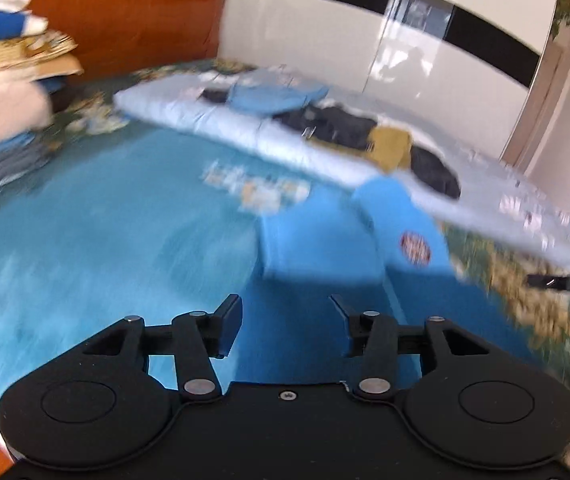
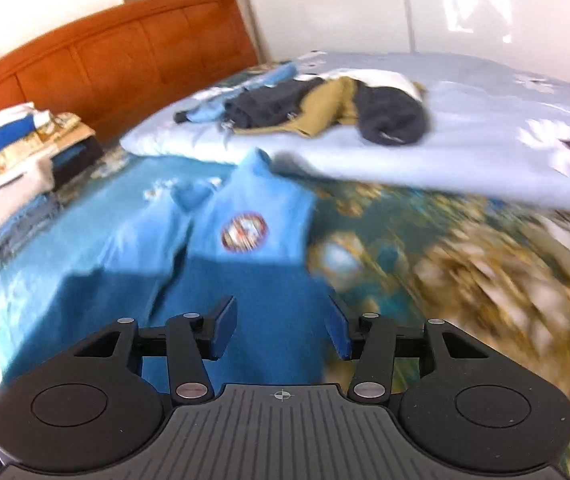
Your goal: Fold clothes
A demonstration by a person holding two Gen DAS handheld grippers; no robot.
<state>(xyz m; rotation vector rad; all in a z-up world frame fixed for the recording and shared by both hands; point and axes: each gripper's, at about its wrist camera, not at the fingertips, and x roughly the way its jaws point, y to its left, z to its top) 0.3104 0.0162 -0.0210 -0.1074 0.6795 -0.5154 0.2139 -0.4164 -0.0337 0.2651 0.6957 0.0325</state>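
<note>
Both sets of fingers part-open w/ nothing between: left gripper (image 1: 285, 326) and right gripper (image 2: 281, 328) over blue shirt (image 2: 245, 240) on bed (image 2: 445, 260).

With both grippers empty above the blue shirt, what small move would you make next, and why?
Probably bring both grippers down to the near edge of the blue shirt. The left gripper and right gripper are open and hold nothing, and the shirt looks only partly folded.

Orange wooden headboard (image 2: 125, 52), glossy white wardrobe (image 2: 445, 16), bed (image 2: 465, 240), daylight.
</note>
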